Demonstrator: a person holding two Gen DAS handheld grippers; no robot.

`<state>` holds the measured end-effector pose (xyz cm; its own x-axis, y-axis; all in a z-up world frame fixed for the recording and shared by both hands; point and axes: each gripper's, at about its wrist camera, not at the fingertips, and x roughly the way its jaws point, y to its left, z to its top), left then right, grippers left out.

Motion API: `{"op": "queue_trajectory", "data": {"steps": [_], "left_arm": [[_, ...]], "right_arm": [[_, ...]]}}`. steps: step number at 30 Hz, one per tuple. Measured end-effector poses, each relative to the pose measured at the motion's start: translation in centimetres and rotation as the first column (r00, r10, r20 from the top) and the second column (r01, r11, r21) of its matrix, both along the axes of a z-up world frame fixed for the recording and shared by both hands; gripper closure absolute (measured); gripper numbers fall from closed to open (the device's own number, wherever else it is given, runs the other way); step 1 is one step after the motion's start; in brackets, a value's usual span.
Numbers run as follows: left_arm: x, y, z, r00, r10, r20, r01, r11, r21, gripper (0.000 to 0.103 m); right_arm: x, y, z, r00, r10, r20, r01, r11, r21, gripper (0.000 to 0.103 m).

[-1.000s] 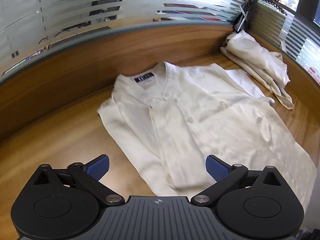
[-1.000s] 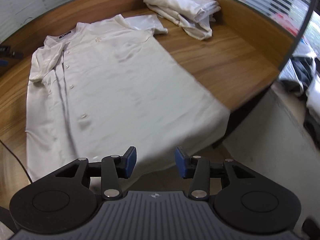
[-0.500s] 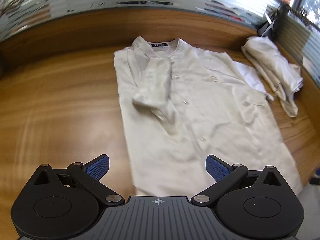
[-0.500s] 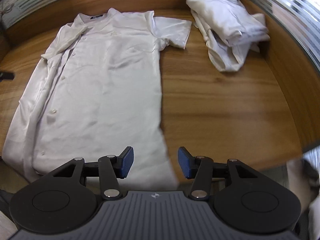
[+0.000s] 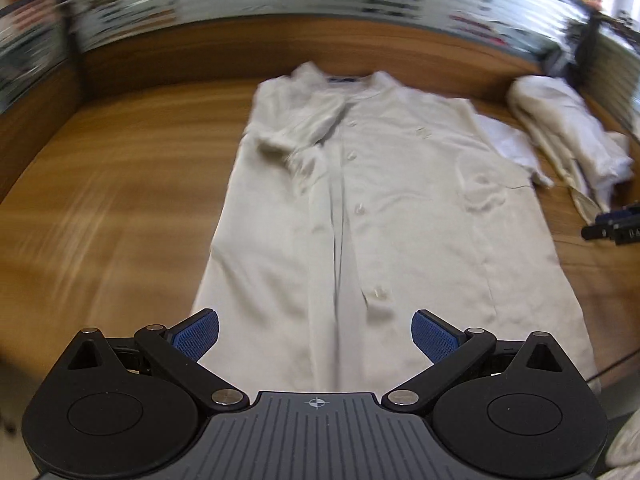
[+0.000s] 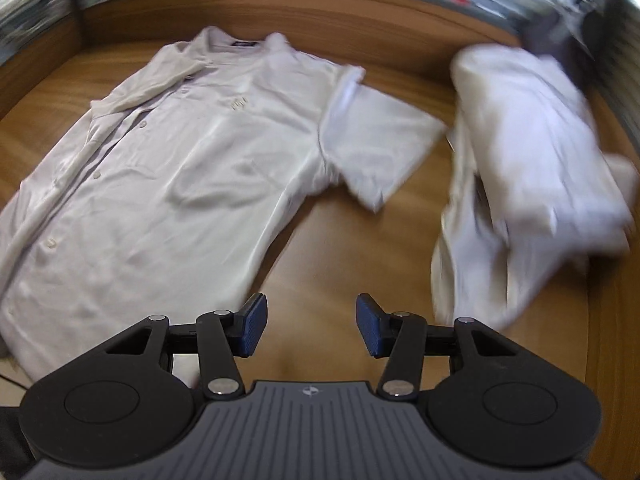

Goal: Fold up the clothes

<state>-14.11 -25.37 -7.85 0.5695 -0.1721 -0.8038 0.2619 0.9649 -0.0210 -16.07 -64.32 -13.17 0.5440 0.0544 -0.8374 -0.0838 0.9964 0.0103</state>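
Lying flat on wooden table (image 5: 120, 184), cream shirt (image 5: 384, 216), folded clothes pile (image 6: 532, 168) beside

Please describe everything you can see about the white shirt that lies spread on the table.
The white shirt is a short-sleeved, button-front garment of smooth, slightly shiny cloth with a collar and a dark neck label. It lies face up, buttoned, on the wooden table, collar at the far side. One sleeve is folded in over the chest; the other sleeve lies flat, spread outward toward a pile of white clothes. Nothing grips it.
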Motion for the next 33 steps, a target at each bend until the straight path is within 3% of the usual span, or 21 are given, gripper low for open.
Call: {"op": "queue_trajectory", "data": {"steps": [2, 5, 11, 14, 19, 22, 25, 28, 30, 33], "left_arm": [[-2.7, -1.2, 0.1, 0.994, 0.111, 0.01, -0.111, 0.994, -0.004, 0.0], [-6.7, -3.2, 0.2, 0.964, 0.265, 0.019, -0.264, 0.964, -0.044, 0.0], [-13.0, -7.8, -0.1, 0.891, 0.454, 0.013, -0.452, 0.889, -0.069, 0.0], [-15.1, -9.8, -0.7, 0.863, 0.505, -0.004, -0.504, 0.86, -0.077, 0.0], [-17.4, -13.0, -1.8, 0.839, 0.544, -0.033, -0.544, 0.831, -0.119, 0.0], [-18.2, -14.9, -2.5, 0.844, 0.535, -0.047, -0.535, 0.832, -0.145, 0.0], [-18.3, -17.1, -3.4, 0.863, 0.501, -0.068, -0.505, 0.847, -0.167, 0.001], [-18.2, -19.1, -4.2, 0.905, 0.42, -0.071, -0.426, 0.883, -0.199, 0.001], [-18.0, -20.5, -4.7, 0.929, 0.364, -0.07, -0.37, 0.911, -0.182, 0.001], [-17.5, -22.1, -6.0, 0.945, 0.313, -0.096, -0.324, 0.936, -0.14, 0.003]], "right_arm": [[1.7, -1.2, -0.3, 0.995, 0.094, 0.03, -0.094, 0.996, -0.007, 0.048], [4.2, -2.4, -0.4, 0.971, 0.228, 0.067, -0.228, 0.974, -0.001, 0.048], [8.3, -2.1, -0.3, 0.883, 0.462, 0.082, -0.464, 0.886, 0.01, 0.048], [9.7, -1.7, 0.3, 0.808, 0.586, 0.052, -0.588, 0.808, 0.025, 0.048], [10.7, -2.3, 2.6, 0.632, 0.775, -0.014, -0.775, 0.632, 0.019, 0.048], [11.2, -3.1, 3.6, 0.565, 0.823, -0.064, -0.825, 0.566, -0.006, 0.048], [11.6, -4.0, 3.6, 0.532, 0.84, -0.104, -0.846, 0.533, -0.022, 0.048], [11.8, -4.7, 2.9, 0.532, 0.837, -0.128, -0.846, 0.533, -0.028, 0.048], [11.9, -5.0, 2.4, 0.537, 0.833, -0.135, -0.842, 0.539, -0.029, 0.048], [11.7, -5.3, 2.1, 0.534, 0.836, -0.126, -0.844, 0.536, -0.026, 0.048]]}}
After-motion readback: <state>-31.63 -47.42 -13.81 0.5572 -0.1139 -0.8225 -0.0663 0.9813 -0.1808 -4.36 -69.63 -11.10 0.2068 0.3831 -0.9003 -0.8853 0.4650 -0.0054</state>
